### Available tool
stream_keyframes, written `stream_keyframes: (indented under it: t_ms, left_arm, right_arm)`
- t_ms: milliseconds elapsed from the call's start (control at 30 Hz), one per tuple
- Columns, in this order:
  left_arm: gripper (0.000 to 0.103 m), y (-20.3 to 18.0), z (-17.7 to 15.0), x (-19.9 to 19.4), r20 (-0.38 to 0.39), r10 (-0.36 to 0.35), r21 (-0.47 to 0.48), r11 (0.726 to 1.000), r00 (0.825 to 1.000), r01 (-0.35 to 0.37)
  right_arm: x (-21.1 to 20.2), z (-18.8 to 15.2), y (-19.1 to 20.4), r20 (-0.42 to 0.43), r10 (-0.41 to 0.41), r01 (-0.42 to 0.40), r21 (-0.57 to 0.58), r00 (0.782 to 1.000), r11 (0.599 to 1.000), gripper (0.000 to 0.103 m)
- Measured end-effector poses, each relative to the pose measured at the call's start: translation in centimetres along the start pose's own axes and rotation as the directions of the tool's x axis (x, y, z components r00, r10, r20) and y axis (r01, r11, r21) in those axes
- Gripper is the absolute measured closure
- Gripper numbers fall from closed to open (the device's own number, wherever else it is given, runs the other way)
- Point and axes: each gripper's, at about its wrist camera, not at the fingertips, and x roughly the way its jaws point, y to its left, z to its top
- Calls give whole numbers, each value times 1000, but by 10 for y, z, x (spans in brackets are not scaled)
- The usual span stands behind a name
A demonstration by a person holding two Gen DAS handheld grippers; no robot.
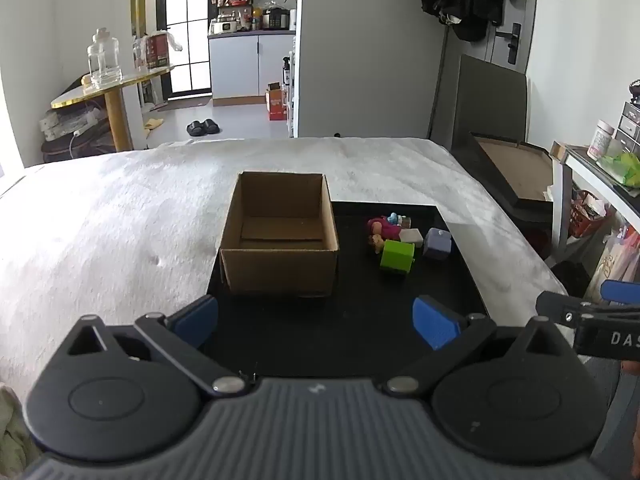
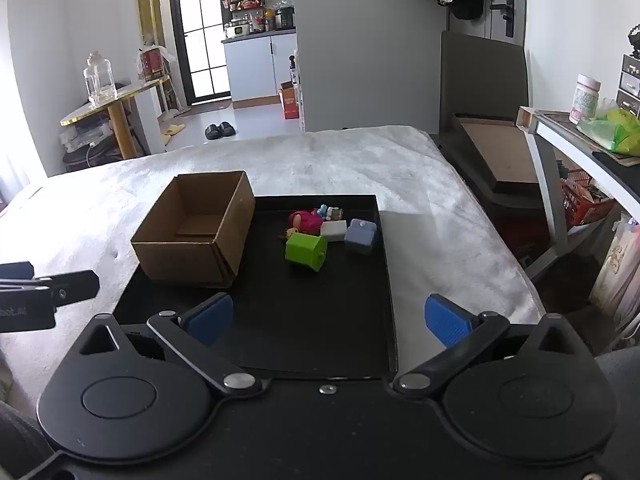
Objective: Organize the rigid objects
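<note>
Both grippers — left gripper [image 1: 316,322] and right gripper [image 2: 328,320] — gape wide, empty, low in frame. The cardboard box [image 1: 280,236] sits mid-frame on the black tray [image 2: 320,320]; toy blocks [image 2: 320,232] cluster just right of it.

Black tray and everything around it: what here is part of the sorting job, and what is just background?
For the job:
cardboard box, empty
green block
blue-grey block
white block
pink figure
black tray

Lying about:
glass jar
slippers
green bag
</note>
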Motion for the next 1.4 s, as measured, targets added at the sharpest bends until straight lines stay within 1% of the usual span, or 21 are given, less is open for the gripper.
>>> stream_keyframes:
  t_ms: [100, 133, 200, 233, 300, 500, 600, 700, 800, 933, 1167, 1400]
  left_arm:
    - [0, -2, -1, -3, 10, -12, 11, 1000, 1000, 12]
    - [0, -4, -1, -4, 13, -17, 17, 1000, 1000, 16]
    - [0, -5, -6, -10, 33, -20, 13, 1000, 999, 19]
    - [0, -10, 1, -5, -8, -12, 20, 1000, 1000, 13]
    - [0, -17, 8, -8, -14, -12, 17, 1000, 1000, 12]
    - [0, -2, 1, -4, 0, -35, 0, 999, 999, 35]
    - [0, -5, -1, -5, 2, -32, 22, 999, 999, 32]
    - [0, -8, -2, -8, 11, -44, 43, 998, 999, 43]
    - [0, -9, -2, -9, 23, -38, 48, 998, 999, 37]
    - [0, -8, -2, -8, 21, -40, 39, 998, 999, 39]
    - [0, -8, -1, -10, 30, -44, 39, 998, 999, 43]
    - [0, -6, -4, -13, 32, -30, 31, 999, 999, 29]
  right_arm:
    - [2, 2, 1, 7, -1, 1, -2, 1000, 1000, 0]
    - [-4, 1, 2, 22, -3, 3, -13, 1000, 1000, 0]
    - [-1, 3, 3, 5, 4, -4, 1, 1000, 1000, 0]
    - [-2, 2, 5, 5, 9, -9, 4, 1000, 1000, 0]
    - [-5, 3, 2, 5, 14, -14, 7, 1000, 1000, 0]
    - [-4, 4, -1, 2, 18, -18, 5, 1000, 1000, 0]
    - [-5, 4, 0, 8, 18, -18, 12, 1000, 1000, 0]
    - [-5, 4, 0, 5, 18, -18, 18, 1000, 1000, 0]
    - [-4, 3, -1, 9, 11, -11, 16, 1000, 1000, 0]
    - [-3, 1, -3, 10, 1, -1, 19, 1000, 1000, 0]
    - [-7, 1, -3, 28, 9, -9, 14, 1000, 1000, 0]
    - [-9, 2, -3, 39, 8, -9, 10, 999, 1000, 0]
